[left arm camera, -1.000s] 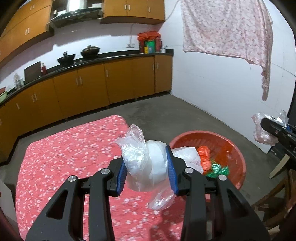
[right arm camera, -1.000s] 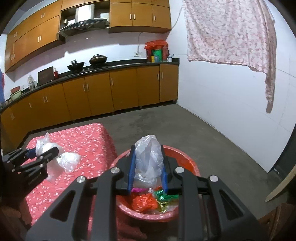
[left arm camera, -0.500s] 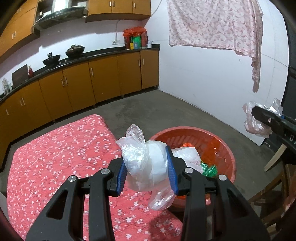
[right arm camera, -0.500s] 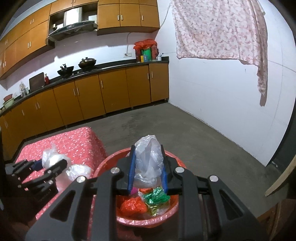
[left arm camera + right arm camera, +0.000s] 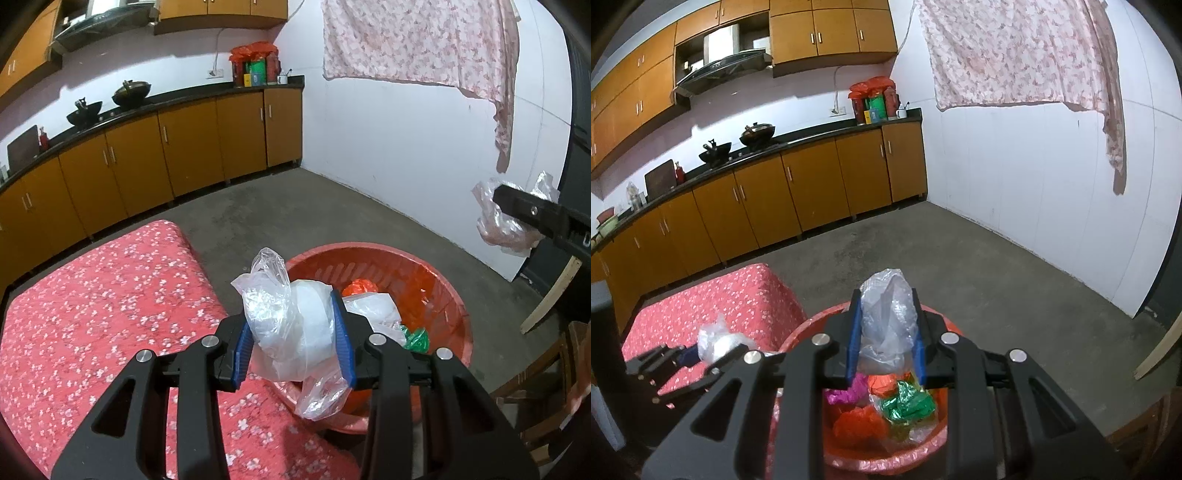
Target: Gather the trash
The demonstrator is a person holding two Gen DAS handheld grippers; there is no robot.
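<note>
Left gripper (image 5: 293,334): jaws clamped on a white wad (image 5: 295,328) wrapped in clear film, held over the near rim of the red basin (image 5: 458,314), at the table's (image 5: 92,314) right edge. Not yet released.

Right gripper (image 5: 885,334): jaws clamped on a crumpled clear bag (image 5: 886,325), held above the basin (image 5: 886,463). Not yet released.

Progress: the basin already holds orange (image 5: 860,424), green (image 5: 908,404) and pink (image 5: 846,393) foil wrappers plus clear plastic. In my judgement the task is well advanced; both held items remain to be dropped in. The visible part of the floral tablecloth shows no further litter, but its near and left parts are cut off or hidden by the grippers.

Writing: none legible. Packets on the far counter (image 5: 255,70) are too small to read.
</note>
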